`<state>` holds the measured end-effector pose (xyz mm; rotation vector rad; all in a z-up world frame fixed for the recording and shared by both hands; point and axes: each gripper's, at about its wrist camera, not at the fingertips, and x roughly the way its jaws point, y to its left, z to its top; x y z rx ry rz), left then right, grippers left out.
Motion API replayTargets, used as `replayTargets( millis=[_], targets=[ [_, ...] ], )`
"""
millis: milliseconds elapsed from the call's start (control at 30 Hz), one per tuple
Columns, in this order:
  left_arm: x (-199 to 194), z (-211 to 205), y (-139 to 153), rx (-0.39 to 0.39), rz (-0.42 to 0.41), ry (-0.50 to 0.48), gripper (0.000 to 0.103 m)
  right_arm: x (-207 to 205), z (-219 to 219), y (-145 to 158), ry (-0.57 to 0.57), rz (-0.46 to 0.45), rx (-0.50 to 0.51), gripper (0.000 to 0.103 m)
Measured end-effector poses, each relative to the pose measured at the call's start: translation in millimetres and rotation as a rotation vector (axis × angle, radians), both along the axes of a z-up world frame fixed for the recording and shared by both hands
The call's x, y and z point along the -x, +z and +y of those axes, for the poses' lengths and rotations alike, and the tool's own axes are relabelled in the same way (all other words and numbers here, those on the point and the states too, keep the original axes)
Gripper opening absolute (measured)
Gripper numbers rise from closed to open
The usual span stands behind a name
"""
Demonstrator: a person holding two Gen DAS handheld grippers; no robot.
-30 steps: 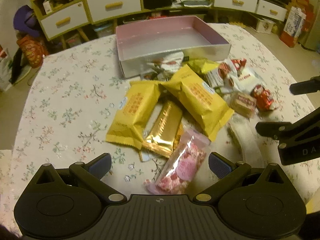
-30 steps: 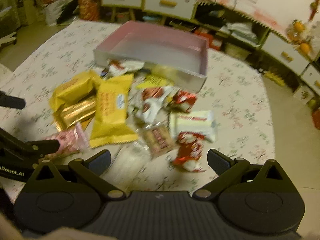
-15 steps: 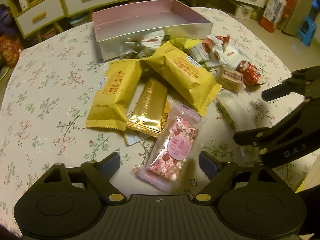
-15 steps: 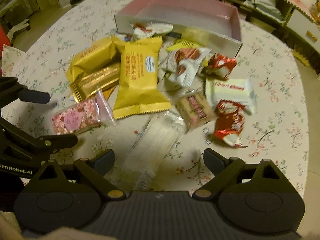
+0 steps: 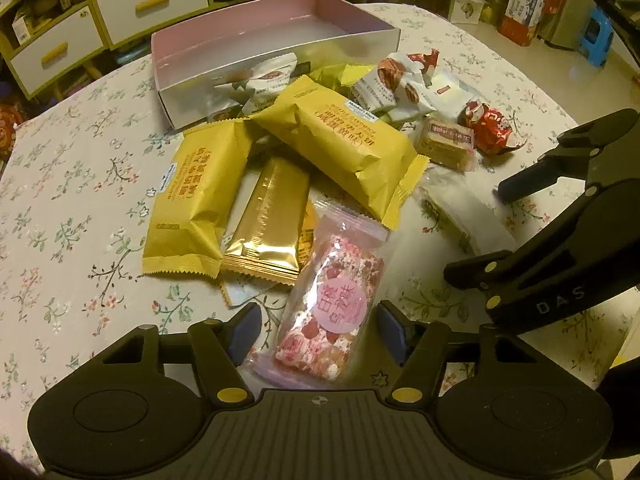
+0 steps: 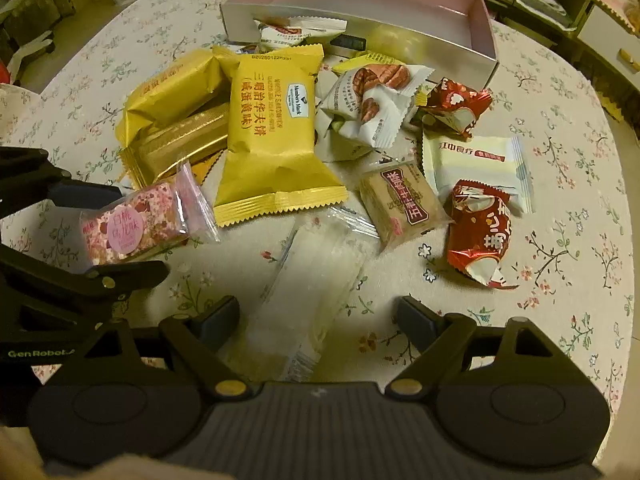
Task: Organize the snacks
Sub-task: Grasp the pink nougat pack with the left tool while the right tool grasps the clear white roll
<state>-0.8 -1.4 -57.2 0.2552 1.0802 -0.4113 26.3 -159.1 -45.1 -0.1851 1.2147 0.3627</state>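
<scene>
Two claws hang over a heap of snacks on a flowered counter [image 5: 72, 216]. The left claw [image 5: 319, 332], its jaws just closing, straddles a pink nougat pack [image 5: 332, 316] at the near edge of the heap; the pads stand close beside it without pressing it. The right claw [image 6: 318, 322], also just narrowing but wider apart, brackets a clear wrapper [image 6: 308, 292] lying near a brown square pack [image 6: 402, 204]; its pads are apart from the wrapper. Beyond lie two yellow packs [image 5: 340, 148], a gold bar [image 5: 272, 220], red candies [image 6: 478, 232] and white packs [image 6: 368, 108]. The pink-lined box [image 5: 224, 92] sits at the far side, with several packs against its near wall.
</scene>
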Motion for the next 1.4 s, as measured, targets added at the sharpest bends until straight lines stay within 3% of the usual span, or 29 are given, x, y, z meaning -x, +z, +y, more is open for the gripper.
replayTargets(
  millis=[67, 300, 467, 600, 800, 1233, 1400],
  targets=[
    [0, -1, 0, 0.009, 0.002, -0.004, 0.056, -1, 0, 0, 0.001, -0.002, -0.005, 0.083],
    [1, -3, 2, 0.027, 0.009, -0.017, 0.039, 1, 5, 5, 0.031, -0.026, -0.017, 0.059],
    [3, -5, 3, 0.025, 0.006, -0.022, 0.036, 1, 8, 6, 0.044, -0.036, -0.011, 0.046],
    [4, -5, 4, 0.025, 0.009, -0.02, 0.033, 2, 8, 8, 0.054, -0.046, -0.008, 0.03],
    [6, -6, 7, 0.035, 0.018, -0.023, 0.03, 6, 11, 10, 0.08, -0.083, 0.029, 0.024],
    [11, 1, 32, 0.091, -0.019, -0.02, 0.03, 10, 5, 27, 0.076, -0.101, -0.031, 0.016],
    [12, 5, 38, 0.107, -0.028, -0.005, 0.029, 12, 3, 35, 0.074, -0.116, -0.062, 0.006]
  ],
)
